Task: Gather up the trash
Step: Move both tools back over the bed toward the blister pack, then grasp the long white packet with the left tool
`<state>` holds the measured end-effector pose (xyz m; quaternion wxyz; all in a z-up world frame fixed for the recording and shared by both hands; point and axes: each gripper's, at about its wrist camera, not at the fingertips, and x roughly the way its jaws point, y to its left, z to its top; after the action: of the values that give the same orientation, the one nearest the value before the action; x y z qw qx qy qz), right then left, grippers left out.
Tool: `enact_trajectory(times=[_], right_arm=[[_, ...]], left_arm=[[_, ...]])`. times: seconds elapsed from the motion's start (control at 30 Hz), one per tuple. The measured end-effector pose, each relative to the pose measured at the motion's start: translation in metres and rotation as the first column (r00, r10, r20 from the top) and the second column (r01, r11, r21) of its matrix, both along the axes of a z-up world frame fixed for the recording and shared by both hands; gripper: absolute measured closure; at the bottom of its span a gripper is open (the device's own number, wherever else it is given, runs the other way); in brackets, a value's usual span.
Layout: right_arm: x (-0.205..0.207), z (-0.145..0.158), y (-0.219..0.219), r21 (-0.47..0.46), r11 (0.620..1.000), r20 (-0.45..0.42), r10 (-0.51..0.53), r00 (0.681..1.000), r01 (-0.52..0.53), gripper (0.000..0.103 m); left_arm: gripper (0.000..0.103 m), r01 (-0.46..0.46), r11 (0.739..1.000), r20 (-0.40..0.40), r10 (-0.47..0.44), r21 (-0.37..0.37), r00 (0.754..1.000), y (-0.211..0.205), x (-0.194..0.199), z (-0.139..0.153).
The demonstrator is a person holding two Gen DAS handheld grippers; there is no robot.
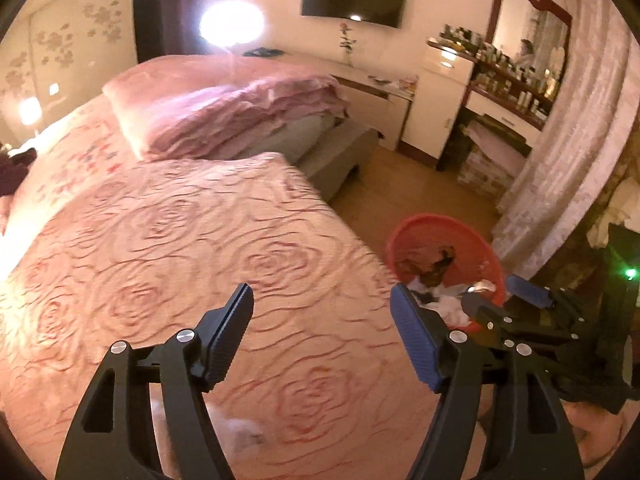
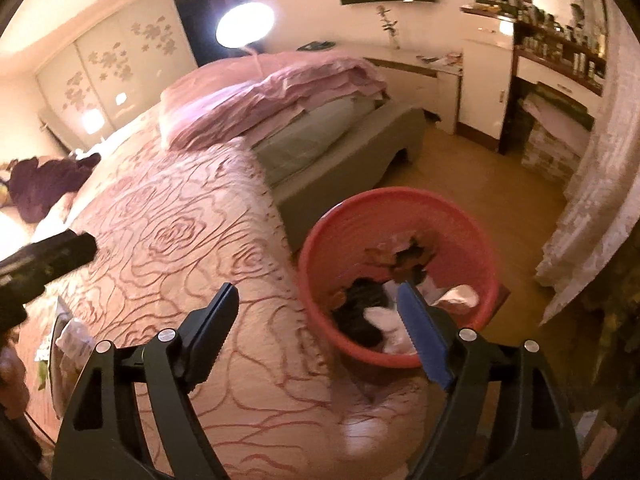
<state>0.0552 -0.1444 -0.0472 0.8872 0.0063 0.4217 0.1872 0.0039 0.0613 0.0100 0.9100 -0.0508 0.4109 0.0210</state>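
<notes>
So, both grippers empty over the bed, trash sitting in the red bin.

Going left to right: the pink rose-patterned bedspread [image 1: 180, 240] fills the left side, with a folded pink duvet [image 1: 240, 108] at its far end. The left gripper [image 1: 322, 316] hangs over the spread, jaws wide apart with nothing between them. Something white and blurry [image 1: 240, 432] lies on the bed just under it, too fuzzy to name. The right gripper [image 2: 316, 320] is just as wide open and holds nothing either, its blue finger [image 2: 424, 344] in front of the bin. The bin [image 2: 332, 232] stands on the wood floor right against the bed's edge, with white and dark scraps of trash [image 2: 384, 320] piled inside.
</notes>
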Motion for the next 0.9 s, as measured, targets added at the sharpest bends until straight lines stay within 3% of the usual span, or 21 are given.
enact_trajectory(times=[0.33,0.53,0.9], right_arm=[[-0.012,-0.003,0.046,-0.006,0.993,-0.015,0.114,0.993,-0.114,0.025],[-0.015,-0.006,0.057,-0.008,0.989,-0.026,0.146,0.989,-0.146,0.025],[-0.020,-0.008,0.070,-0.006,0.982,-0.032,0.188,0.982,-0.188,0.025]], left_arm=[[0.034,-0.154,0.988,0.029,0.153,0.005,0.988,0.090,-0.040,0.012],[0.034,-0.206,0.978,0.027,0.205,0.025,0.978,0.122,-0.071,0.010],[0.035,-0.127,0.991,-0.066,0.130,0.043,0.989,0.101,-0.121,-0.023]])
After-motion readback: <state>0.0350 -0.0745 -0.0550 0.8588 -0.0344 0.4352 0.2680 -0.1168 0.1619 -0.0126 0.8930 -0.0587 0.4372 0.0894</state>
